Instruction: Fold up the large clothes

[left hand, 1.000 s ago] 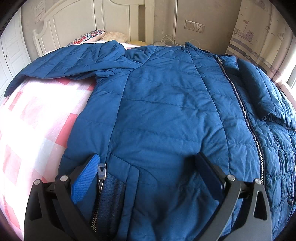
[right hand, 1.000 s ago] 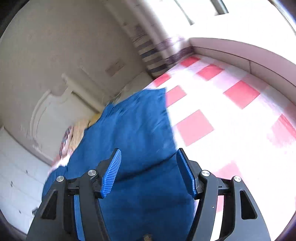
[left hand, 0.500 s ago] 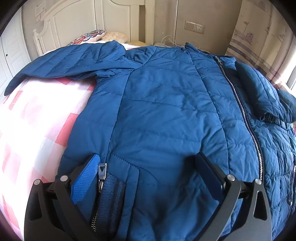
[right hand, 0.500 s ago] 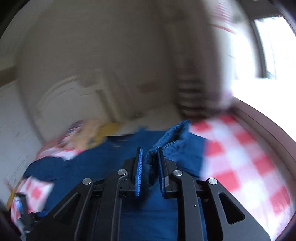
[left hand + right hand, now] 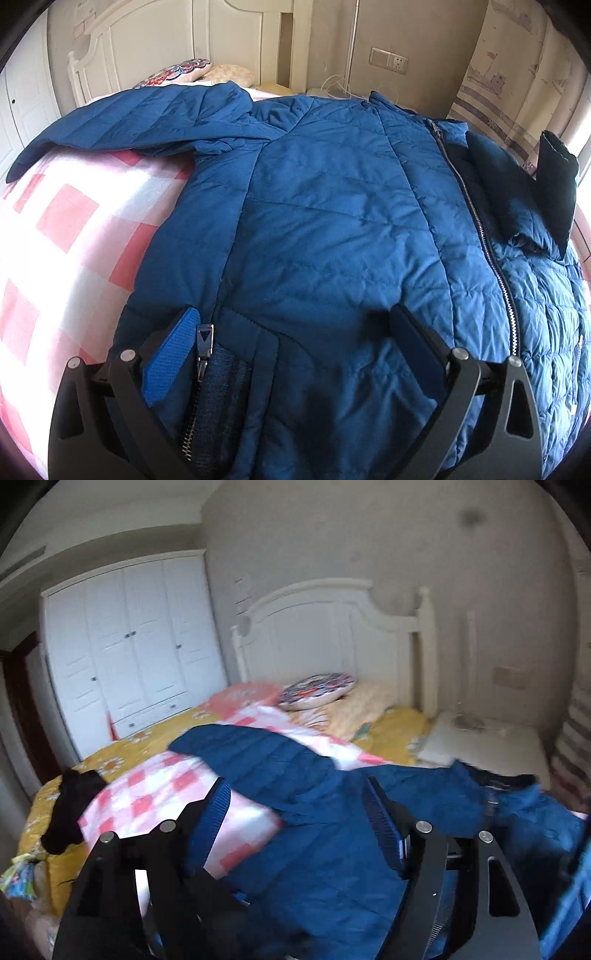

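The bed [image 5: 122,753], under its pink checked sheet [image 5: 74,229], carried the blue jacket [image 5: 325,221], which lay front up across it, zipper [image 5: 476,221] closed, one sleeve [image 5: 122,122] stretched toward the headboard [image 5: 332,627]. My left gripper [image 5: 295,325] stood with jaws wide over the jacket's hem, beside the pocket zipper [image 5: 203,343], clasping nothing. My right gripper [image 5: 295,805] hovered above the jacket, jaws opening, nothing between them.

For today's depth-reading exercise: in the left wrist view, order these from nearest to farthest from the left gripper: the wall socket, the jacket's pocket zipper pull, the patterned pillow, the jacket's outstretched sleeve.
1. Pocket zipper pull: right beside the blue left finger of the left gripper.
2. Outstretched sleeve: upper left, lying across the checked bedding.
3. Patterned pillow: behind the sleeve, by the headboard.
4. Wall socket: on the far wall, upper right.
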